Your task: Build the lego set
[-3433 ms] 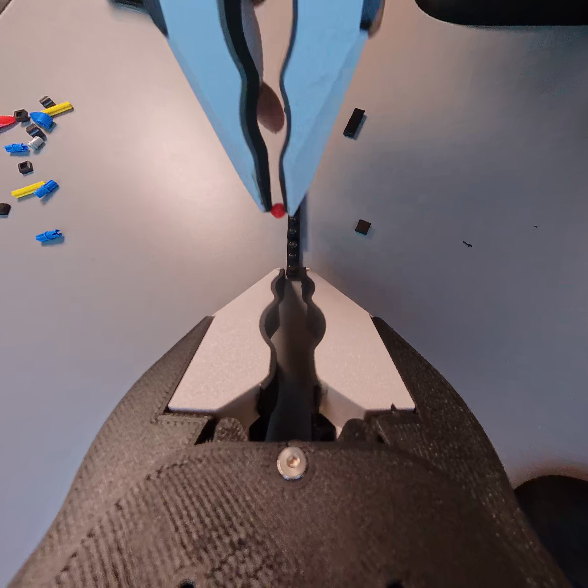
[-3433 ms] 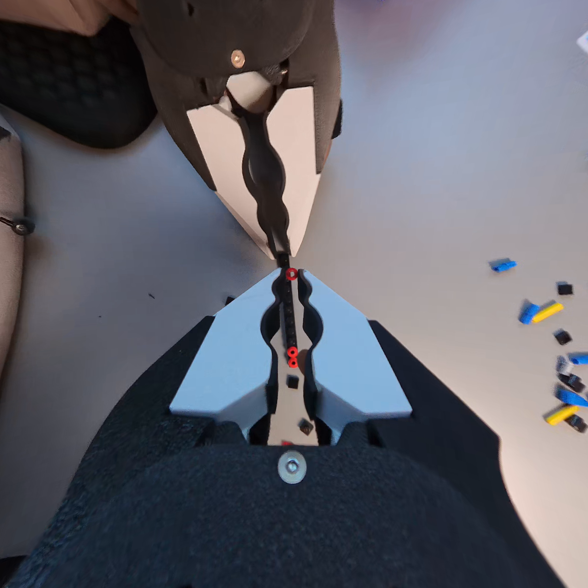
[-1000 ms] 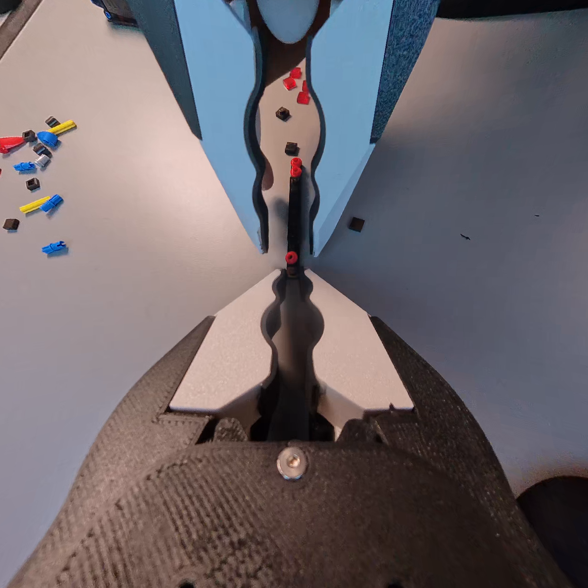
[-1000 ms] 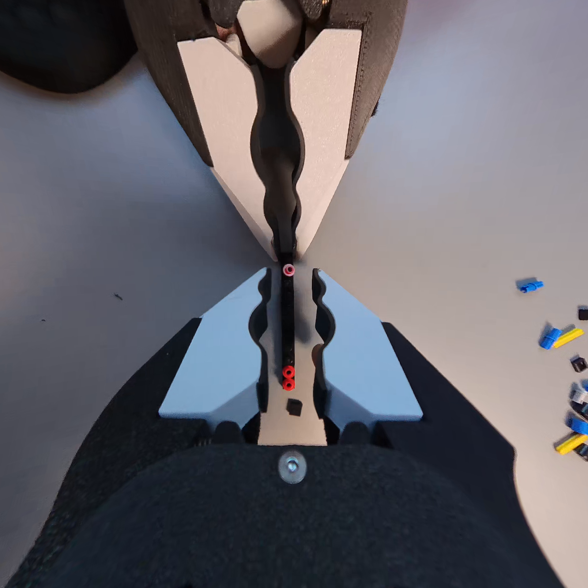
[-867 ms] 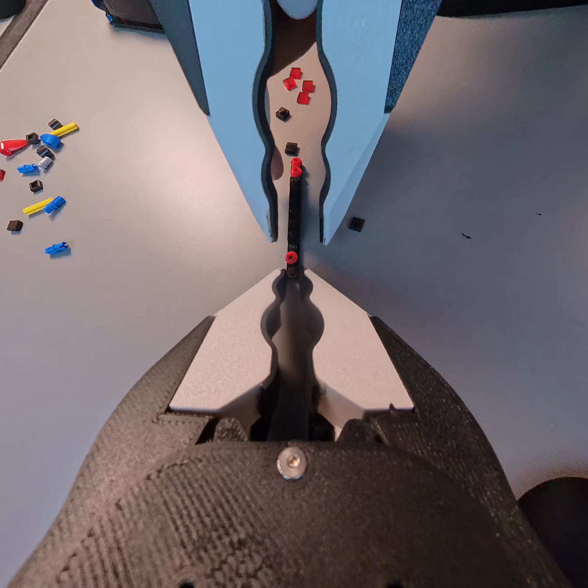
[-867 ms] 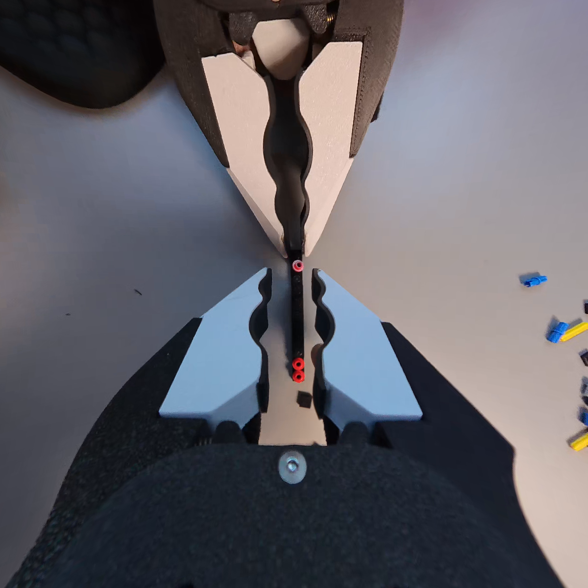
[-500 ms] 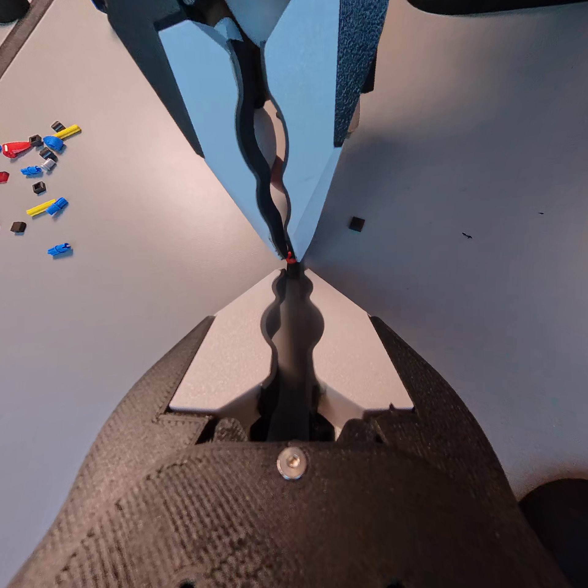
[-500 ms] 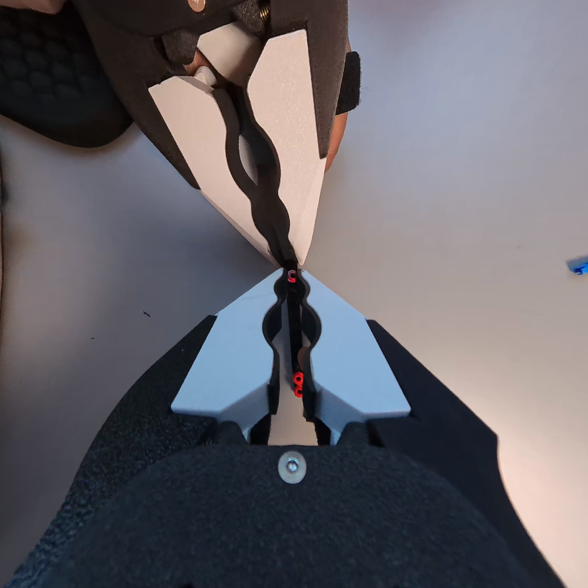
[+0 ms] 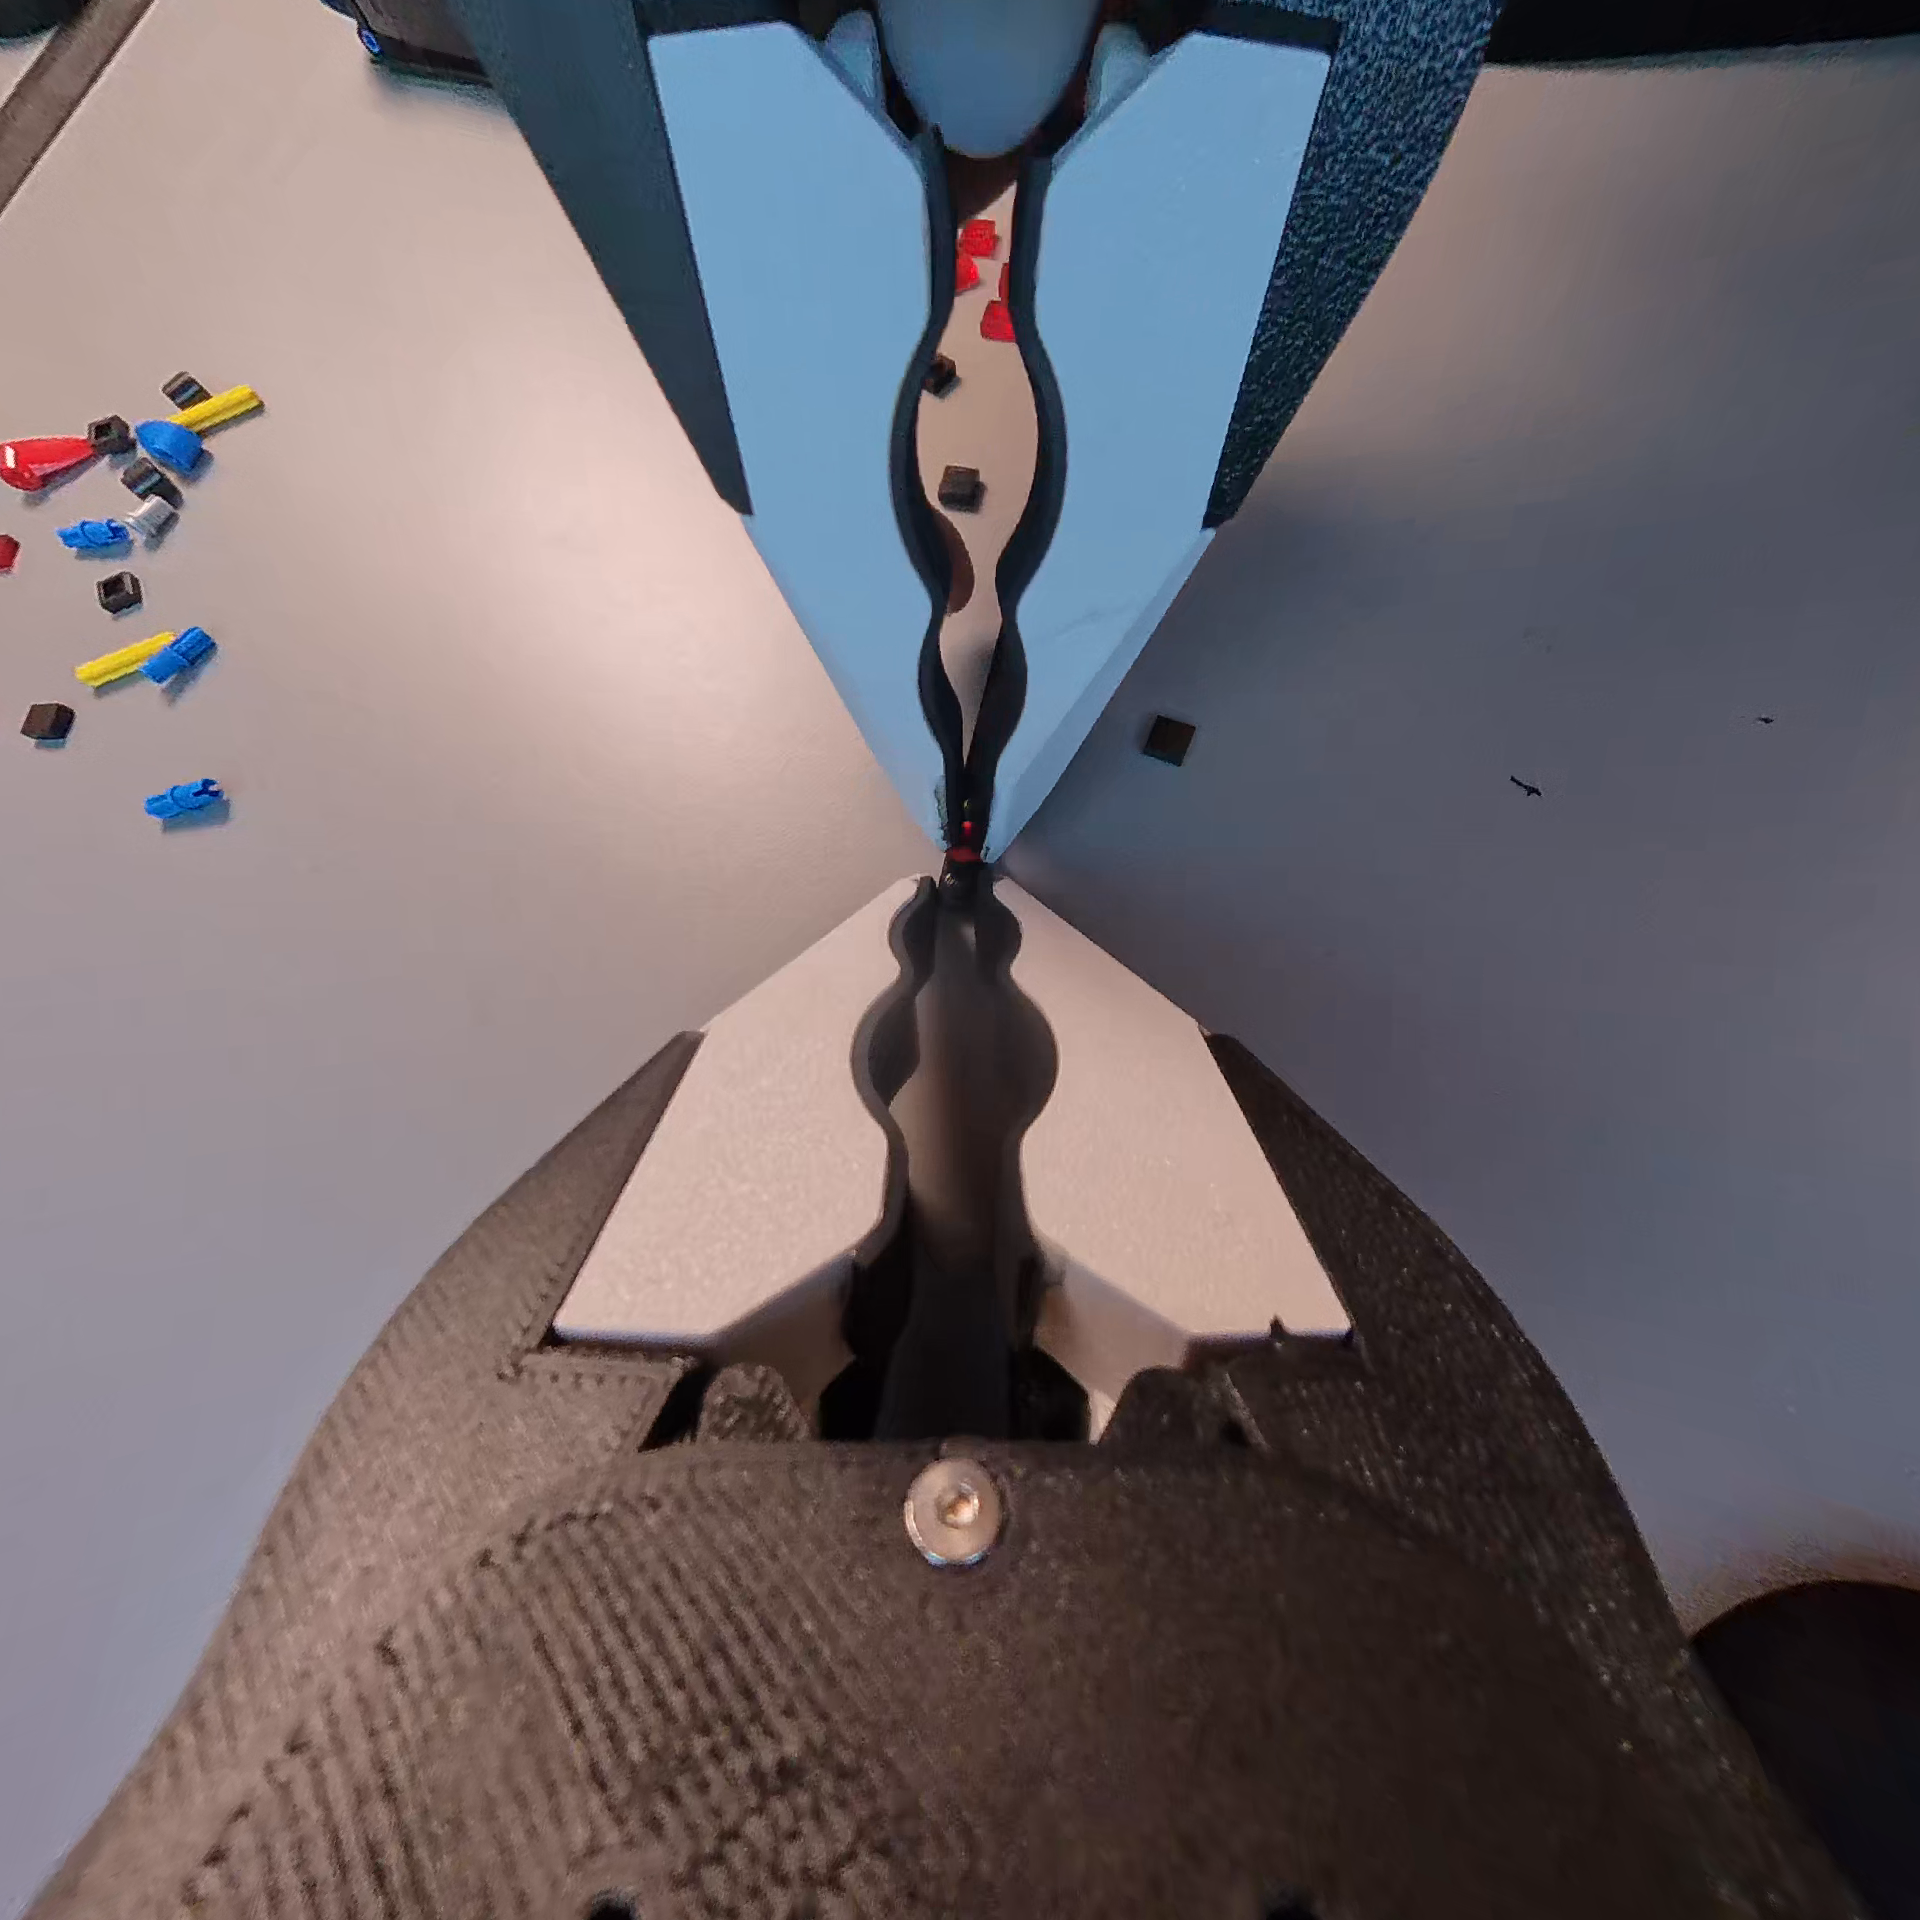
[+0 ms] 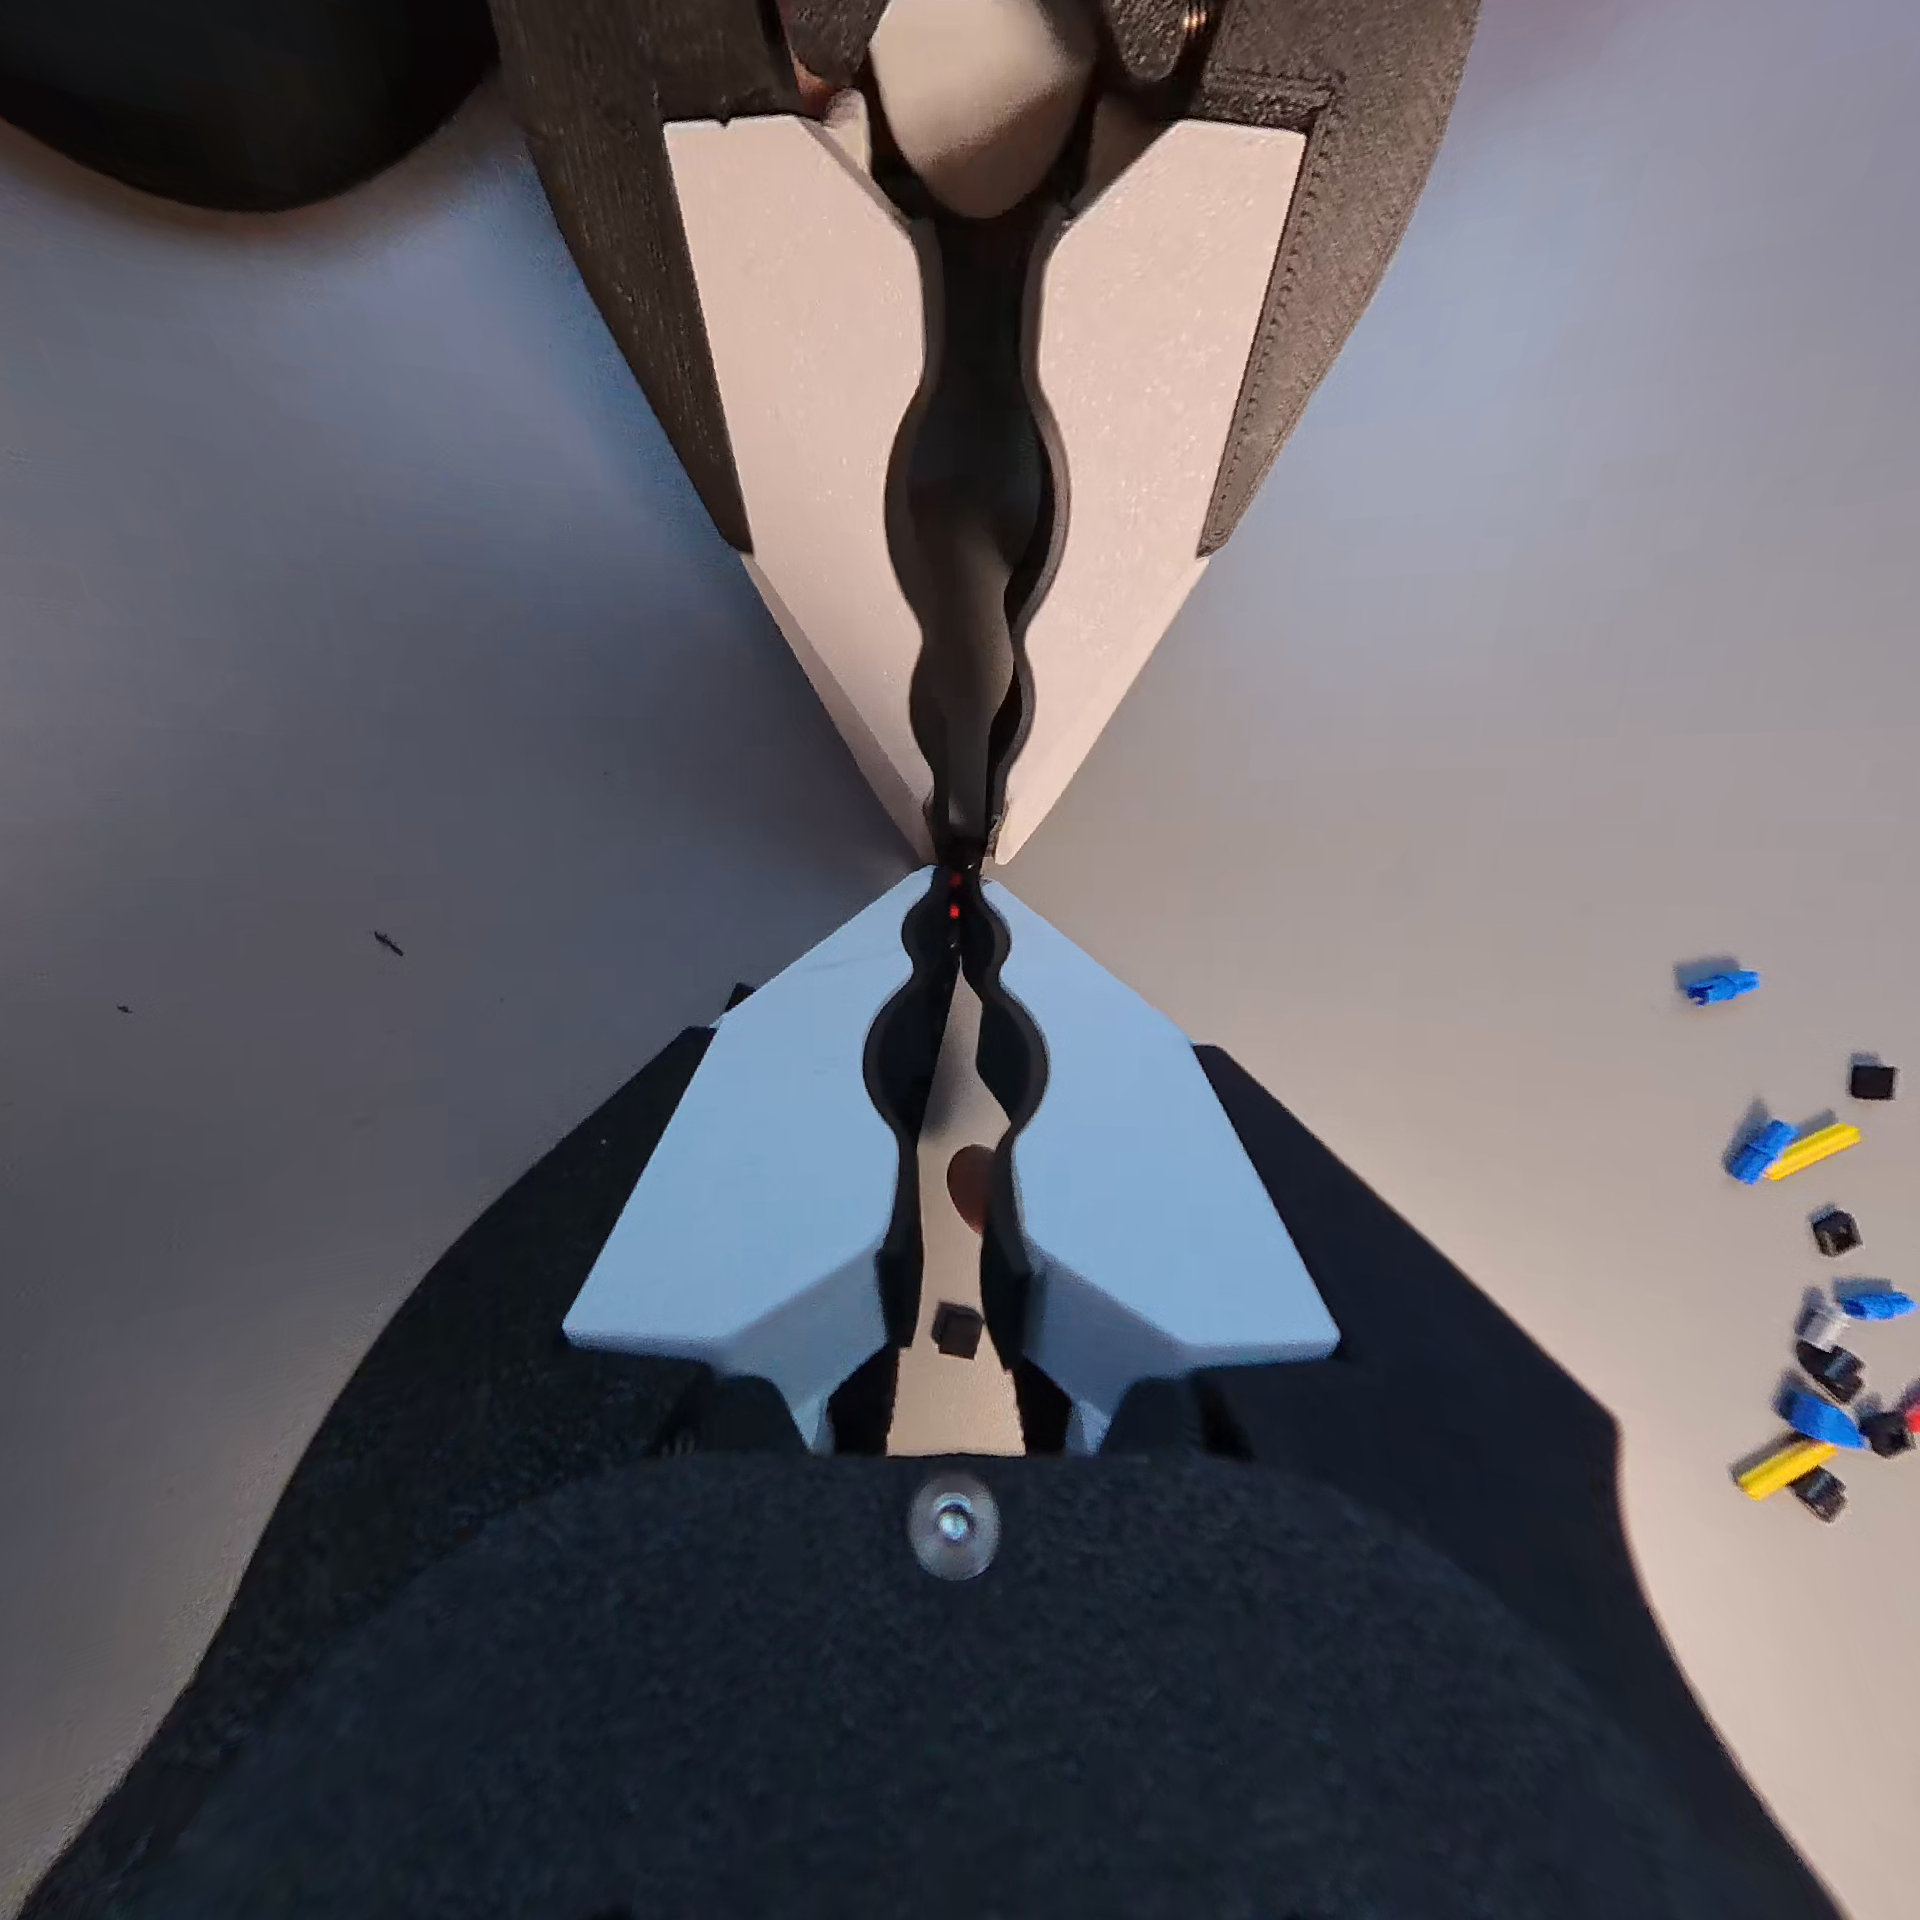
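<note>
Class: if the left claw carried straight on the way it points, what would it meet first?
Almost at once, the right claw: the left claw sits tip to tip with it, both pinching the black beam. Depth between tips is unclear.

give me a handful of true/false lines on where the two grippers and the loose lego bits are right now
1. Both grippers meet tip to tip over the table. True: the left gripper and right gripper nearly touch.
2. The right gripper's jaws are spread wide. False: they are closed on the thin black beam with a red stud.
3. In the left wrist view, a cluster of blue, yellow and black pieces lies off to the left. True.
4. The left gripper holds a yellow piece. False: its jaws pinch the black beam's end.
5. A small black piece sits alone on the table. True.
</note>
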`<state>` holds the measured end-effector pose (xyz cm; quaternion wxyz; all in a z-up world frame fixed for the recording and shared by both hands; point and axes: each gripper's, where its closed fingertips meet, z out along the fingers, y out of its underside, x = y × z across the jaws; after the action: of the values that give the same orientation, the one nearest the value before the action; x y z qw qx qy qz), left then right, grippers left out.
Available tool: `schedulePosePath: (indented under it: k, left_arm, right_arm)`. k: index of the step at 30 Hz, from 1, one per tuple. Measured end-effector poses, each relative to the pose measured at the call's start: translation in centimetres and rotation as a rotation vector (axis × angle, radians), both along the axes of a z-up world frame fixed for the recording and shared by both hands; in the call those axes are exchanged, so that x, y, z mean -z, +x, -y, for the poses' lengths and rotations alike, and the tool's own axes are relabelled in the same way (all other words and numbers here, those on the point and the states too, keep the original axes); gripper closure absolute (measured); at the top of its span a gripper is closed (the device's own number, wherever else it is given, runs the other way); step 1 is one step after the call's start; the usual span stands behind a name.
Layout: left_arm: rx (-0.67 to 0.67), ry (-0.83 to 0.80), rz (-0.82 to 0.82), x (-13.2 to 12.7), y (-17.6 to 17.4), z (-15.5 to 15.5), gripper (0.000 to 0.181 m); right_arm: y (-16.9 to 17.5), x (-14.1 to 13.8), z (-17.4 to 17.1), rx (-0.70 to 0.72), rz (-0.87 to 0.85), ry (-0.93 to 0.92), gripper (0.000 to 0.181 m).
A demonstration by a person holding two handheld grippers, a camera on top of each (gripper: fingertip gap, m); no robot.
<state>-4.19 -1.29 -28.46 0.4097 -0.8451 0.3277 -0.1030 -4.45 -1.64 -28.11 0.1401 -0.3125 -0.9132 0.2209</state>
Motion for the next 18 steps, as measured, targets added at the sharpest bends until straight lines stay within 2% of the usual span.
schedulePosePath:
  k: [6, 10, 12, 15, 18]
  left_arm:
    - [0.0, -0.005, 0.008, 0.0, 0.0, 0.0, 0.176]
    - [-0.003, -0.003, 0.004, 0.0, 0.0, 0.0, 0.176]
    - [-0.007, 0.0, 0.001, 0.0, 0.0, 0.0, 0.176]
    - [-0.011, 0.0, 0.001, 0.0, 0.0, 0.0, 0.176]
    - [-0.018, -0.004, 0.004, 0.0, 0.0, 0.0, 0.176]
  right_arm:
    - [-0.3, 0.0, 0.0, 0.004, -0.007, -0.005, 0.181]
    - [-0.3, -0.3, 0.0, 0.046, -0.021, -0.088, 0.181]
    - [-0.1, -1.2, -0.2, 0.094, -0.026, -0.165, 0.167]
    - [0.7, -2.9, -2.2, 0.165, -0.087, -0.186, 0.165]
    - [3.0, -3.5, -5.2, 0.254, -0.098, -0.161, 0.165]
